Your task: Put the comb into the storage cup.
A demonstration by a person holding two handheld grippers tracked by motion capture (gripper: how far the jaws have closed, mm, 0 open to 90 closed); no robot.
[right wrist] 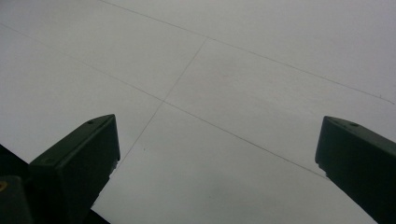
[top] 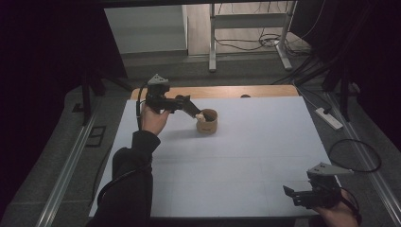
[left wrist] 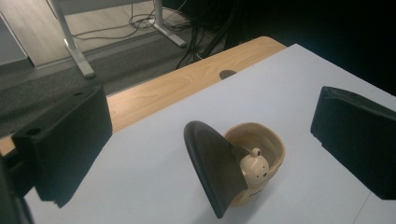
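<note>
Hovering over the far-left part of the white tabletop [top: 246, 156], the left gripper [top: 197, 112] points at a small tan ceramic cup [top: 207, 121]. Its jaws stand wide apart, released, with nothing pressed between them. In the left gripper view the cup [left wrist: 261, 144] sits on the white sheet between the two black jaws but clear of both. A small cream figurine with dark dot eyes [left wrist: 254, 169] stands at the cup's near side, touching its wall. A dark ribbed, rounded flap [left wrist: 215, 168] leans tilted against the cup's left side, just beside the figurine. A light wooden edge strip [left wrist: 187, 84] runs beyond the sheet's far side.

The right gripper [top: 292, 193] rests low at the near-right corner, well apart from the cup. Its jaws are spread open over bare white sheet [right wrist: 224, 93], gripping nothing.
</note>
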